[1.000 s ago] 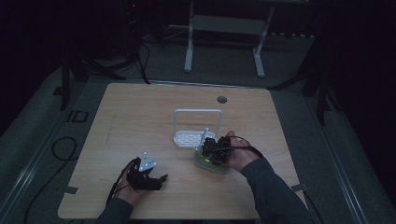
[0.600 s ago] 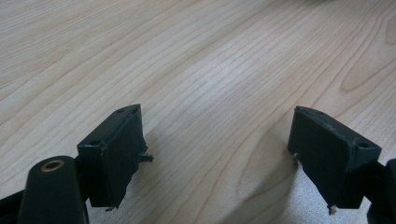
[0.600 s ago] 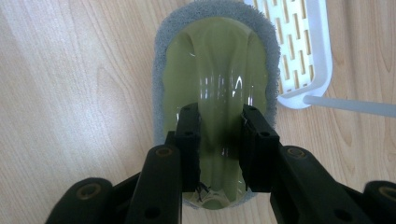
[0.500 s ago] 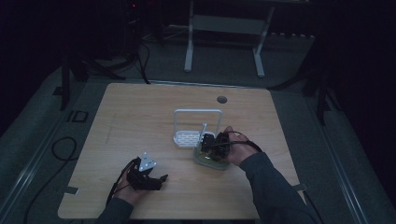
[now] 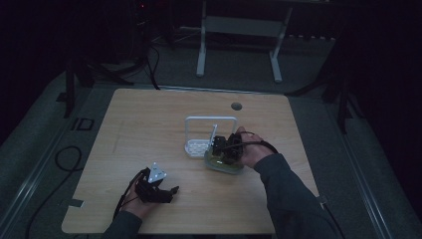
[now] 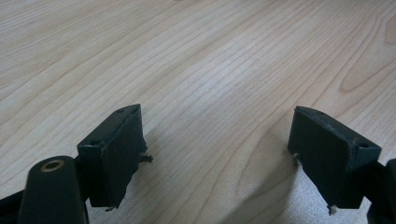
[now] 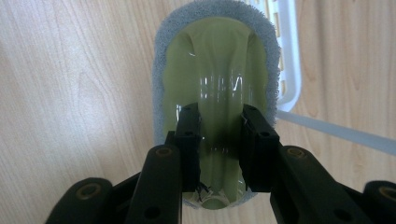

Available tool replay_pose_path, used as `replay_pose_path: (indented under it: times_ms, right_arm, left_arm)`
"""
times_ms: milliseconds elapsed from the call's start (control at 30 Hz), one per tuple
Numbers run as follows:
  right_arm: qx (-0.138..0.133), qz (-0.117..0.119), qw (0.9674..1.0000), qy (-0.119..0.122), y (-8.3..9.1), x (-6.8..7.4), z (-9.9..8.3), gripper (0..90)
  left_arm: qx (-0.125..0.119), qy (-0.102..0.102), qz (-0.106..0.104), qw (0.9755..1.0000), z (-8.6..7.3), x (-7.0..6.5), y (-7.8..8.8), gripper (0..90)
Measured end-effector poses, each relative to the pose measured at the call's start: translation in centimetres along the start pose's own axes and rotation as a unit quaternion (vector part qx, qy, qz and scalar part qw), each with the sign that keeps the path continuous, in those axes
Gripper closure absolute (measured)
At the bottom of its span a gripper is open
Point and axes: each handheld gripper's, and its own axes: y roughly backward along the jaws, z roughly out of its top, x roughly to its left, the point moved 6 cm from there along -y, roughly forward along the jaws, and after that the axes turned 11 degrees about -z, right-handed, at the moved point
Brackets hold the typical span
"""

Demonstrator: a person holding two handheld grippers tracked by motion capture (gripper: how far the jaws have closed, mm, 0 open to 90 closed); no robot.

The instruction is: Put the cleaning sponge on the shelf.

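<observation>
White rack (image 5: 206, 135) blocks far side of brush (image 5: 225, 162); bare table (image 5: 149, 124) left, open passage.

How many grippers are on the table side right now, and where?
2. The left gripper sits near the table's front left, jaws apart over bare wood; the right gripper is clamped on the green sponge beside the white rack.

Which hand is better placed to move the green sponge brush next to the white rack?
Right. The right gripper already clamps the green sponge brush beside the white rack; the left gripper sits open on bare table, far from it.
</observation>
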Motion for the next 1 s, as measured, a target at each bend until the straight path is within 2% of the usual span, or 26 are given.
replay_pose_path:
  times_ms: [200,567,667,1000]
  right_arm:
    - [-0.008,0.001,0.9999,0.010,0.5,-0.5,0.6,71.3]
    - [-0.009,-0.006,0.9992,0.039,0.1,-0.8,1.6,71.4]
    - [-0.012,-0.004,0.9991,0.041,-0.1,-0.8,1.9,71.5]
    - [-0.023,-0.027,0.9979,0.054,-0.4,-1.3,2.4,71.5]
  left_arm:
    - [0.000,0.000,0.000,1.0000,0.0,0.0,0.0,18.6]
    - [0.000,-0.001,0.000,1.0000,0.0,0.0,0.0,18.6]
    - [0.000,-0.001,0.000,1.0000,0.0,0.0,0.0,18.6]
    - [0.000,-0.001,-0.001,1.0000,0.0,0.0,0.0,18.6]
